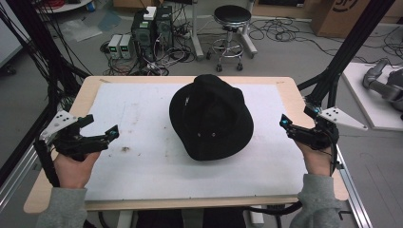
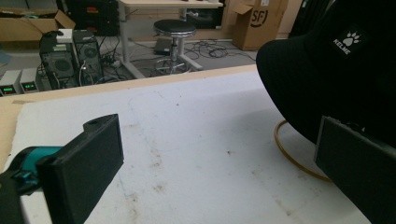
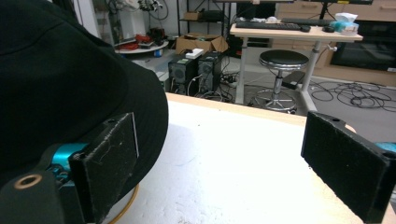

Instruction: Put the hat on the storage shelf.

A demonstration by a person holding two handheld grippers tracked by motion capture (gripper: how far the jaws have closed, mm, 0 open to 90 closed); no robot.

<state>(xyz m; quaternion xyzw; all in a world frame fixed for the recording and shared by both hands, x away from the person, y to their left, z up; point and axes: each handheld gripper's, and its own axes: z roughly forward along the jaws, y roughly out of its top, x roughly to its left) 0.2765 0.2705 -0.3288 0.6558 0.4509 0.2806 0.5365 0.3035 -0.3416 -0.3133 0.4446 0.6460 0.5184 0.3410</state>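
Your black fabric bucket hat sits crown-up on the white, stained mat that covers most of the light wooden desk, a little right of the mat's middle and nearer its far edge. In the left gripper view a small white paw logo with lettering shows on the hat's crown, and a thin tan ring peeks out from under the brim, lying on the mat.

Your left tongs hover over the left side of the desk, well apart from the hat, gaping wide with nothing between the jaws; in the left gripper view the two black pads stand far apart, one low at the left, the other at the right edge in front of the brim. Your left hand grips the handle from below, grey sleeve at the desk's near edge.

Your right tongs sit near the desk's right edge, pointing toward the hat but not touching it, with a gap of bare mat between. In the right gripper view their jaws are spread wide and empty, the hat's brim rising behind the left pad. Your right hand holds them from beneath.

Beyond the desk, a black round stool and computer towers stand on the grey floor among loose cables.
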